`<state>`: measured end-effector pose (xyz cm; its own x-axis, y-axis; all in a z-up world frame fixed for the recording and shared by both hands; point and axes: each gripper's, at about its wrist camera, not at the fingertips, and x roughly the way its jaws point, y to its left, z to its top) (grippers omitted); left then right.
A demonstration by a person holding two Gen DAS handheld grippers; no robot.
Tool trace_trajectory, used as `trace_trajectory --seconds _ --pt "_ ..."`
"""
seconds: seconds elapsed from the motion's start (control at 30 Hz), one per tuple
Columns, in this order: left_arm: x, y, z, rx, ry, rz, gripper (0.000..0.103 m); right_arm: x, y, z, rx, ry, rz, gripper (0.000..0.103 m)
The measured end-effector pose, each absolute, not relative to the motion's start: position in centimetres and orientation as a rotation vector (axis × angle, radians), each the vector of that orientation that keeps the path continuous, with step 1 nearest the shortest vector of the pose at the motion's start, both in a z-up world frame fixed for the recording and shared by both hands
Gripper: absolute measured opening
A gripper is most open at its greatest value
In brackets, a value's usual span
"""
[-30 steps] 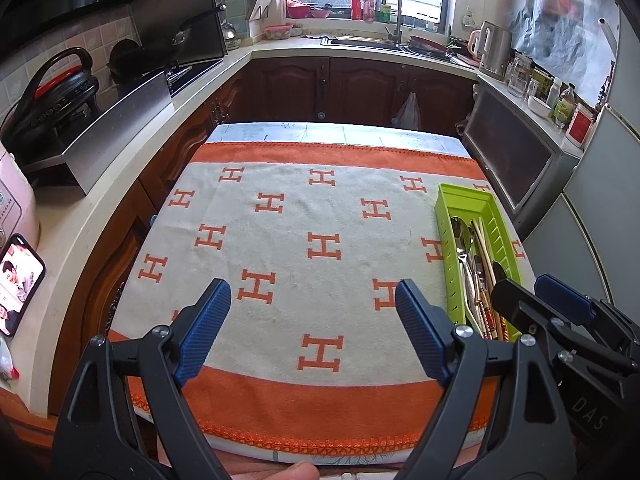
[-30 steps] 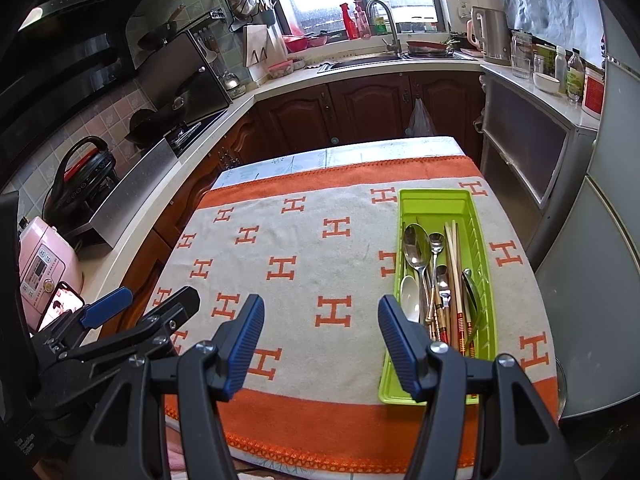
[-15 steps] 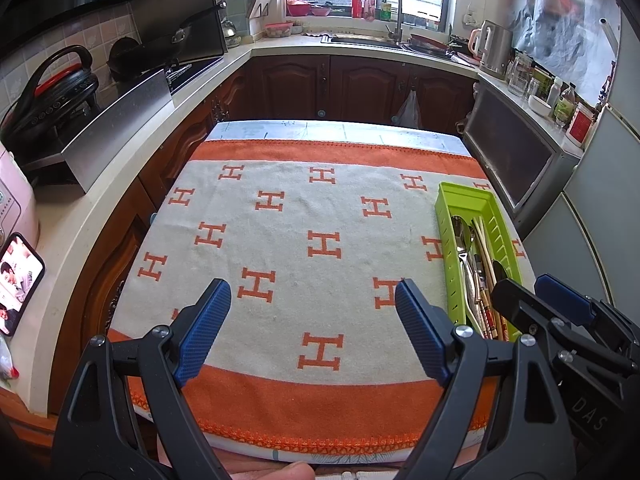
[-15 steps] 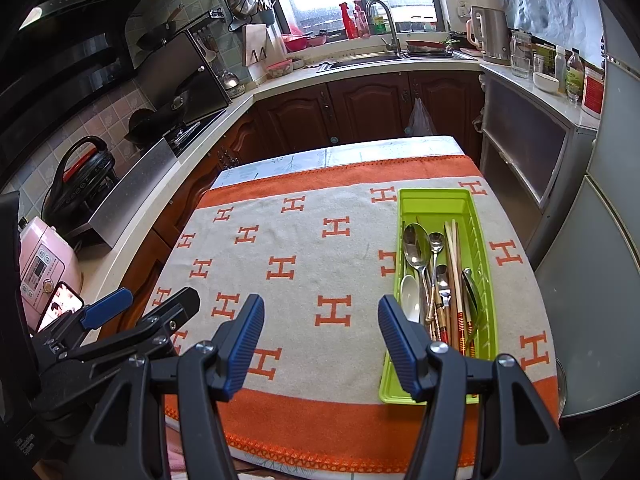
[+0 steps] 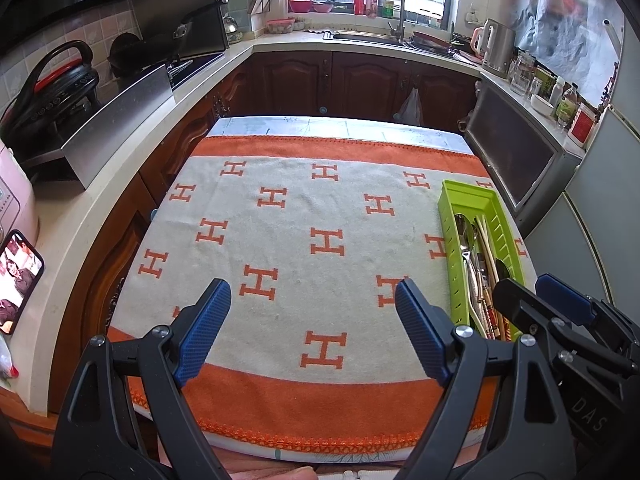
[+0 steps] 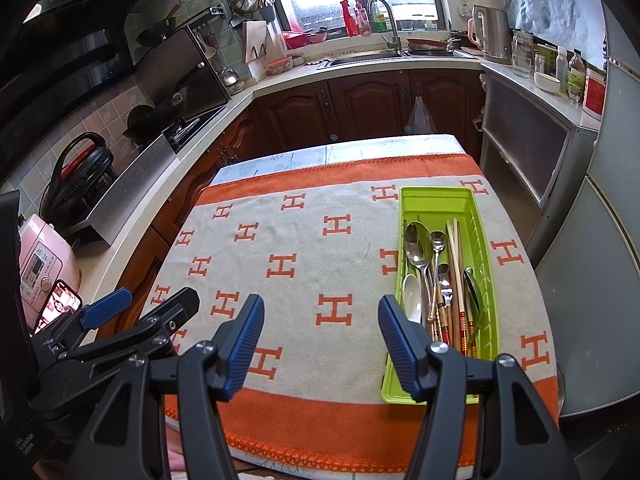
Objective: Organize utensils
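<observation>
1. Overhead-ish, both wrist views look down a table covered by a cream cloth (image 5: 304,216) with orange H marks and orange borders, in a kitchen.
2. Left gripper (image 5: 312,320): blue-padded jaws spread wide, nothing between them. It hangs above the near middle of the cloth, over bare fabric.
3. Right gripper (image 6: 320,336): jaws likewise spread wide, nothing held. It sits over the near part of the cloth, its right finger overlapping the near left corner of the tray in its own view.
4. Green tray (image 6: 434,204): long, narrow, slotted sides, lying lengthwise along the right side of the cloth, far end pointing toward the cabinets.
5. Utensils inside the tray: metal spoons (image 6: 416,246) with bowls toward the far end, chopsticks (image 6: 454,248) running lengthwise beside them, red-banded handle ends toward the near end. All lie loosely bundled in the near two thirds; far end of the tray bare.
6. From the left wrist view the tray (image 5: 464,196) is to the right of the left gripper, well apart from its jaws; the right gripper's black frame crosses in front of the tray's near end.
7. Phone (image 5: 18,280) with a lit screen lies on the counter at far left.
8. Cloth otherwise carries no loose utensils in either view.
</observation>
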<state>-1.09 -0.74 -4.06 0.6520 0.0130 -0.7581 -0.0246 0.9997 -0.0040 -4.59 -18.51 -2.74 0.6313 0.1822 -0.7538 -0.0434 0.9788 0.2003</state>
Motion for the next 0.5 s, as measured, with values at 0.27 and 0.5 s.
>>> trace_trajectory --seconds 0.27,0.5 --pt "-1.02 -0.56 -4.33 -0.025 0.869 0.022 0.083 -4.59 -18.33 -3.00 0.164 0.885 0.127 0.059" --pt "-0.67 -0.25 -4.91 -0.038 0.890 0.023 0.083 -4.32 -17.76 -3.41 0.151 0.905 0.117 0.059"
